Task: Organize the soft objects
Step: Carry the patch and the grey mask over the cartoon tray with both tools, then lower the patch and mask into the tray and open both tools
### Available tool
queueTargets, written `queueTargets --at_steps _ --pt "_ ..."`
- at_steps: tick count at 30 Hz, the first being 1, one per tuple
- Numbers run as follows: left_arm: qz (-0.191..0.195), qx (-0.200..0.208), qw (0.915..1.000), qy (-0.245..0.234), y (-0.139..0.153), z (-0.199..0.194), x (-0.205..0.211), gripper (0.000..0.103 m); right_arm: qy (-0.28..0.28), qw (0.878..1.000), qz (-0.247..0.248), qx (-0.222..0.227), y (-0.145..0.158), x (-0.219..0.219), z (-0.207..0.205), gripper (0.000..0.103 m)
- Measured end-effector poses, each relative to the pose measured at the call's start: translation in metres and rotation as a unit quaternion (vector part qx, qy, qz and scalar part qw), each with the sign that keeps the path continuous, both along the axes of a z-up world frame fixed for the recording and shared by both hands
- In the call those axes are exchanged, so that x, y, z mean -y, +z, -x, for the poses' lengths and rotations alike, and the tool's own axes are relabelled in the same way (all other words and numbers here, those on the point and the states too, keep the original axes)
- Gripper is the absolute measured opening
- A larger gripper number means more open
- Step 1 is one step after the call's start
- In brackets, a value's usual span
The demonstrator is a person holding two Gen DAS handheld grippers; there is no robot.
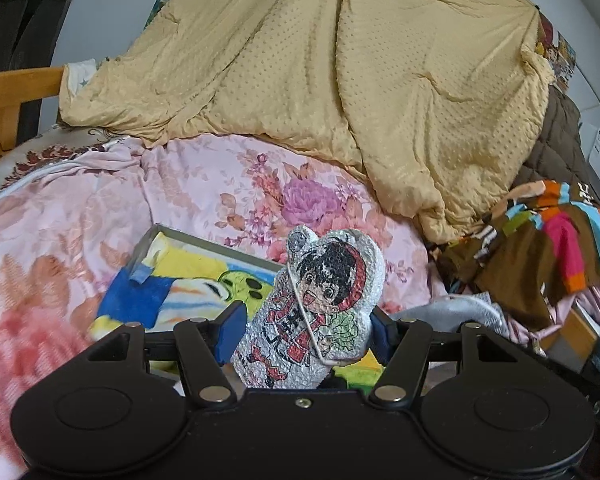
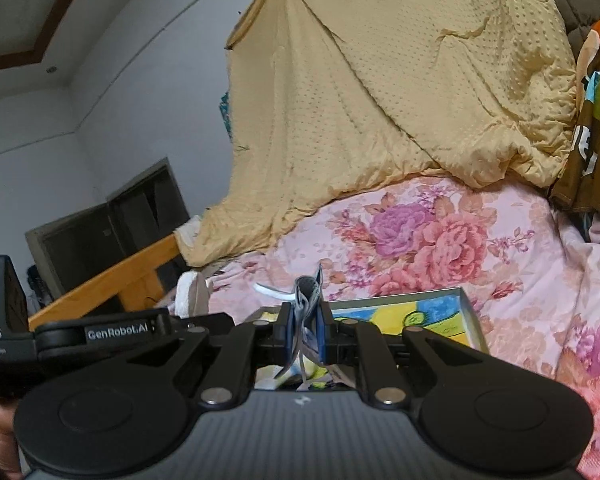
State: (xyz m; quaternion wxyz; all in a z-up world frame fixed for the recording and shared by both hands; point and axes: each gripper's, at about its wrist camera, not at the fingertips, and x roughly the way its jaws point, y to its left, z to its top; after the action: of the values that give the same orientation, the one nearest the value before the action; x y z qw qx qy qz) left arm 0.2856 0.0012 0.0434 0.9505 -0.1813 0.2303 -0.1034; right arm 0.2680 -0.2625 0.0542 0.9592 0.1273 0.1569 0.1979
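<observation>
In the left wrist view, the left gripper [image 1: 306, 330] sits at the lower centre of the frame, its blue pads closed on a silvery, bubble-textured soft pouch printed with a cartoon child in a red hood [image 1: 316, 308] — the pouch stands upright and slightly tilted between the fingers, a white elastic band running across it. Just behind it, lower left of centre, lies a shallow grey-rimmed tray [image 1: 172, 236] holding a yellow, blue and green cartoon-print cloth [image 1: 172, 280], resting on a pink floral bedsheet [image 1: 204, 188]. A large tan dotted quilt [image 1: 340, 80] fills the upper frame, and multicoloured clothes [image 1: 540, 248] pile at the right edge. In the right wrist view, the right gripper [image 2: 305, 328] at lower centre has its jaws nearly together, pinching a thin folded grey fabric piece [image 2: 308, 292] that sticks up above the pads — the same tray [image 2: 468, 308] lies just beyond. A wooden bed rail [image 2: 112, 284] shows at left.
</observation>
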Motion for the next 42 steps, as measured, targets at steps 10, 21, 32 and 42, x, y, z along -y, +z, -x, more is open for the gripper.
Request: queueTargets --at_steps 10,21,32,42 --pt "-0.018 0.015 0.9997 -0.002 -0.015 -0.03 0.007 0.064 -0.015 1.0 0.011 -0.024 -0.02 -0.006 -0.027 0.013" --pt "-0.018 -0.018 0.9996 0.009 -0.034 -0.059 -0.005 0.064 -0.029 0.998 0.028 -0.055 -0.031 -0.005 -0.054 0.013" --pt "-0.09 -0.044 0.9949 0.01 -0.043 -0.074 0.007 0.064 -0.054 0.992 0.039 -0.105 -0.046 -0.002 -0.073 0.015" --pt "-0.15 -0.035 0.988 -0.012 -0.052 -0.076 0.03 0.064 -0.063 0.988 0.058 -0.125 -0.053 -0.003 -0.075 0.028"
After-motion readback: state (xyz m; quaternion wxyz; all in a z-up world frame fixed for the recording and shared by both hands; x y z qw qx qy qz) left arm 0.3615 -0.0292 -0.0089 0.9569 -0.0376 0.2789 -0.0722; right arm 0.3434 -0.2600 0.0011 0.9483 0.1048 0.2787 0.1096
